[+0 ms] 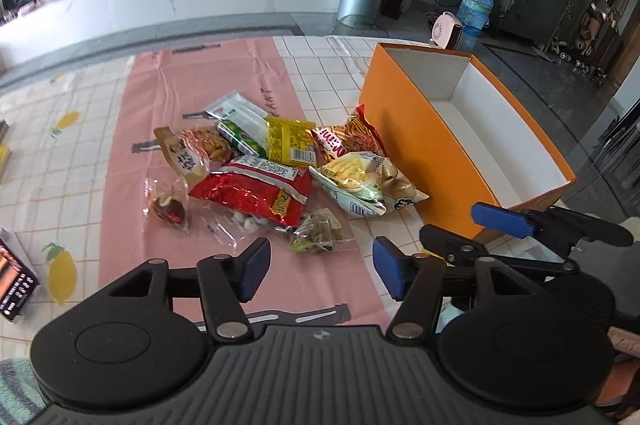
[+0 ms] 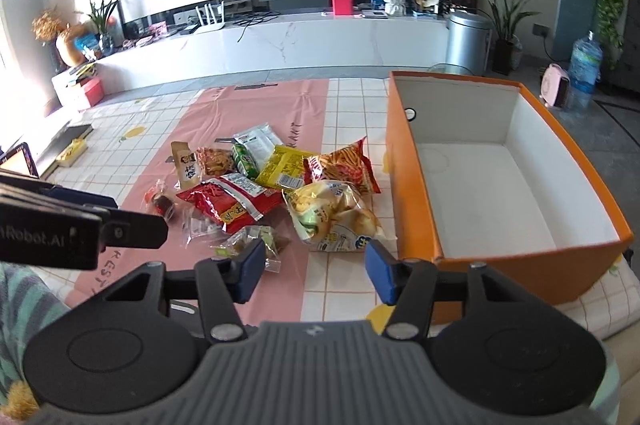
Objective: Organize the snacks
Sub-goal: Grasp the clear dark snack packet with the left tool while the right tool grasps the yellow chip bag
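A pile of several snack packets lies on the pink and tiled tablecloth: a red bag (image 1: 252, 191) (image 2: 228, 199), a pale chip bag (image 1: 364, 185) (image 2: 332, 213), an orange-red stick-snack bag (image 1: 348, 139) (image 2: 344, 165), a yellow packet (image 1: 290, 141) (image 2: 282, 167), and a small green clear packet (image 1: 316, 235) (image 2: 250, 243). An orange box (image 1: 404, 129) (image 2: 416, 193), white inside and empty, stands right of the pile. My left gripper (image 1: 318, 267) is open and empty just short of the pile. My right gripper (image 2: 316, 267) is open and empty, near the chip bag and the box corner.
The right gripper's fingers (image 1: 502, 221) show in the left wrist view beside the box. The left gripper's body (image 2: 60, 225) shows at the left of the right wrist view. A dark device (image 1: 14, 275) lies at the table's left edge. A TV cabinet stands behind.
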